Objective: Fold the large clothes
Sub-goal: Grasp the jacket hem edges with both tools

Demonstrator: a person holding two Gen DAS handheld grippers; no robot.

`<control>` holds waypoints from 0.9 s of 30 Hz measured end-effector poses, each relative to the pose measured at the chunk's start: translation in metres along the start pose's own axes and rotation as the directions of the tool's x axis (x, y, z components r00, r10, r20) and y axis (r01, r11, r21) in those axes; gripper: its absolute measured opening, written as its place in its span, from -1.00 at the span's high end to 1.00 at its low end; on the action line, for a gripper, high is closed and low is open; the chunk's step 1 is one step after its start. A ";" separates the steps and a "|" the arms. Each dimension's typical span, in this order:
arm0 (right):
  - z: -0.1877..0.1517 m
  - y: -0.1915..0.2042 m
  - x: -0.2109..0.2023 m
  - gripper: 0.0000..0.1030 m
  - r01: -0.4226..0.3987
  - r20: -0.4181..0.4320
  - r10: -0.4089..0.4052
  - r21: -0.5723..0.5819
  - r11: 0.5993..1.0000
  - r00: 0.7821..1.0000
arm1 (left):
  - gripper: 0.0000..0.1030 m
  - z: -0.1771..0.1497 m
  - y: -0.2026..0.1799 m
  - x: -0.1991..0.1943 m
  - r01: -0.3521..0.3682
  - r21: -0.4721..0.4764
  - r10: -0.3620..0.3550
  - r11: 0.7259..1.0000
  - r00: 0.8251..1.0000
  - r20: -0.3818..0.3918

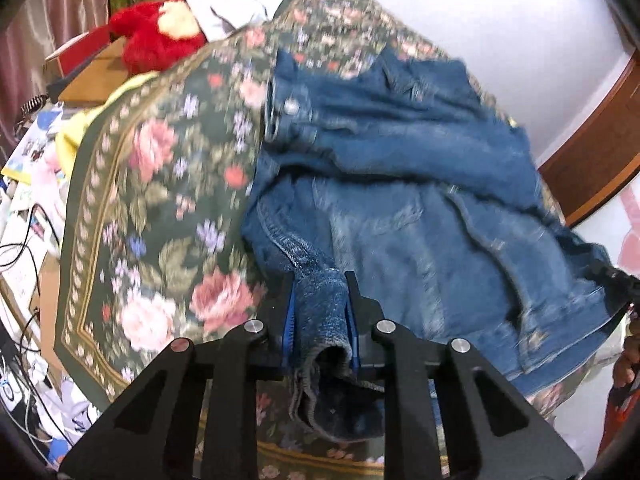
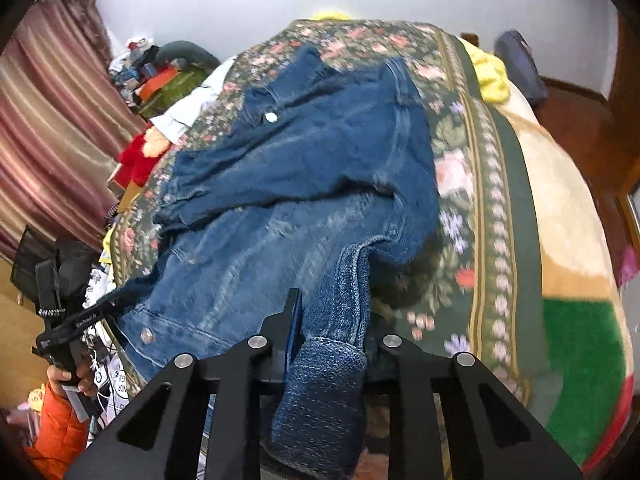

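Note:
A blue denim jacket (image 1: 400, 184) lies spread on a dark green floral blanket (image 1: 160, 184) over a bed. My left gripper (image 1: 320, 300) is shut on a bunched hem edge of the jacket at its near left side. My right gripper (image 2: 332, 320) is shut on another bunched edge of the jacket (image 2: 304, 184) at its near right side, with the cloth draped over the jaws toward the camera. The left gripper (image 2: 100, 308) also shows in the right wrist view, held by a hand at the jacket's left corner. Both views are motion-blurred.
A red plush toy (image 1: 156, 40) and white cloth (image 1: 224, 12) lie at the bed's far left. A yellow cloth (image 2: 492, 72) and beige-green blanket (image 2: 568, 240) lie to the right. Striped curtains (image 2: 52, 128), cluttered papers and cables (image 1: 28, 240) stand left of the bed.

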State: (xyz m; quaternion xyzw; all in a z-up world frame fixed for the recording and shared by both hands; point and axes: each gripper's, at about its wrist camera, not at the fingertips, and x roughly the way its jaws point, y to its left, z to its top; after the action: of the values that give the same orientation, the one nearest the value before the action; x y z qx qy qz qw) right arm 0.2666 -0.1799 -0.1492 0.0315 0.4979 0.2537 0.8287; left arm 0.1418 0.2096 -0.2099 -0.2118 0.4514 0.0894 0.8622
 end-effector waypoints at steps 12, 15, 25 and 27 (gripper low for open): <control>0.092 0.017 -0.009 0.67 -0.011 0.181 0.021 -0.058 0.998 0.983 | 0.62 0.106 -0.024 -0.026 -0.072 0.053 0.056 0.996 0.964 0.260; 0.127 0.010 0.002 0.67 -0.005 0.219 0.011 -0.027 1.000 0.976 | 0.62 0.135 -0.023 -0.016 -0.069 0.014 0.062 0.997 0.955 0.289; 0.227 -0.018 0.087 0.67 0.056 0.187 -0.071 0.083 0.995 0.980 | 0.62 0.221 -0.015 0.066 -0.127 -0.060 0.138 0.990 0.956 0.259; 0.243 -0.025 0.109 0.67 0.065 0.158 -0.081 0.105 0.992 0.984 | 0.61 0.230 -0.016 0.088 -0.161 -0.052 0.169 0.986 0.955 0.244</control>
State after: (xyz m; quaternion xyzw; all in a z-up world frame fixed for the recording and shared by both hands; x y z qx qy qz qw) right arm 0.5210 -0.1036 -0.1227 0.0750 0.4419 0.1946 0.8725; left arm 0.3682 0.2949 -0.1620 -0.1742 0.3549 0.1939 0.8978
